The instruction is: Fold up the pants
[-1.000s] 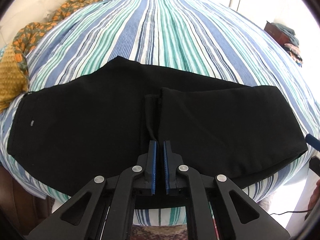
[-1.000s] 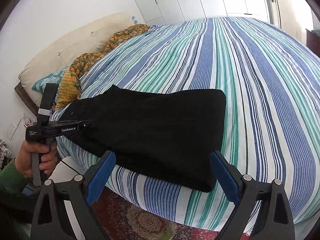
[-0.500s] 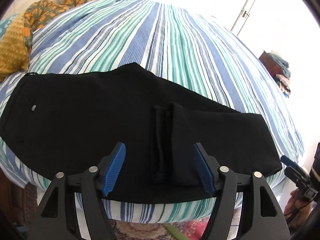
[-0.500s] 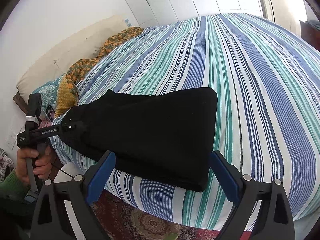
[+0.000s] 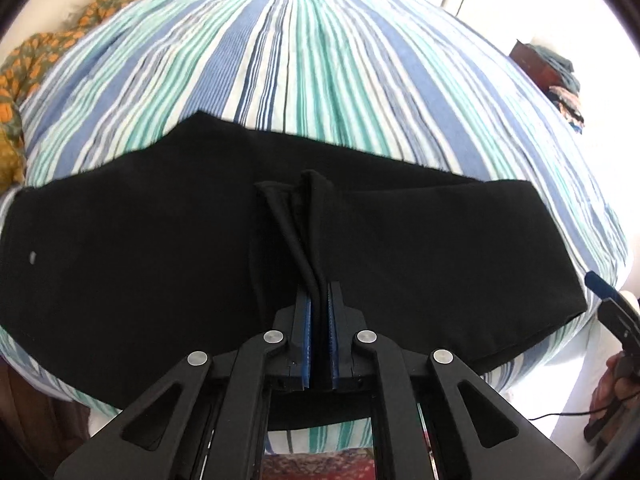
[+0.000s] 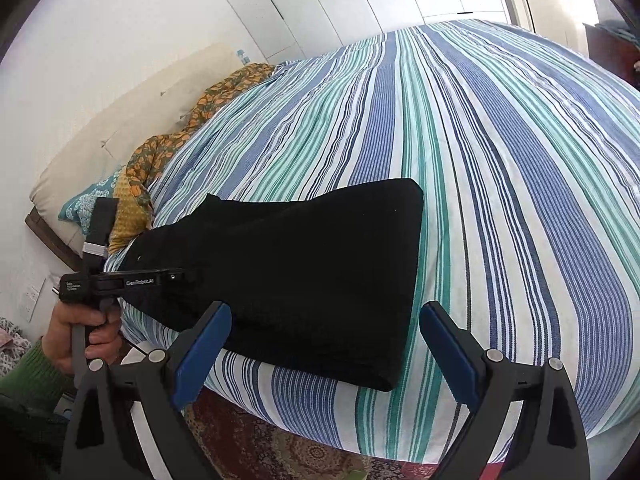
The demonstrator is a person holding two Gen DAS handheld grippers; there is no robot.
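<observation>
Black pants (image 5: 420, 248) lie folded lengthwise across the near edge of a striped bed; they also show in the right wrist view (image 6: 304, 264). My left gripper (image 5: 319, 300) is shut on the pants' hem edges, which rise as a pinched ridge at the middle of the garment. The waistband end with a small button (image 5: 32, 257) lies at the left. My right gripper (image 6: 324, 340) is open and empty, held off the bed's edge just in front of the pants' folded right end. The left gripper also shows in the right wrist view (image 6: 188, 276), side on.
The blue, green and white striped bedspread (image 6: 500, 160) fills the far side. Orange patterned cloth (image 6: 172, 148) and pillows (image 6: 120, 132) lie at the headboard. A patterned rug (image 6: 280, 452) lies below the bed edge. A dresser with clothes (image 5: 556, 76) stands far right.
My left gripper was open half a second ago around the hem ridge; it has closed on it. The right gripper stays open and has drifted slightly.
</observation>
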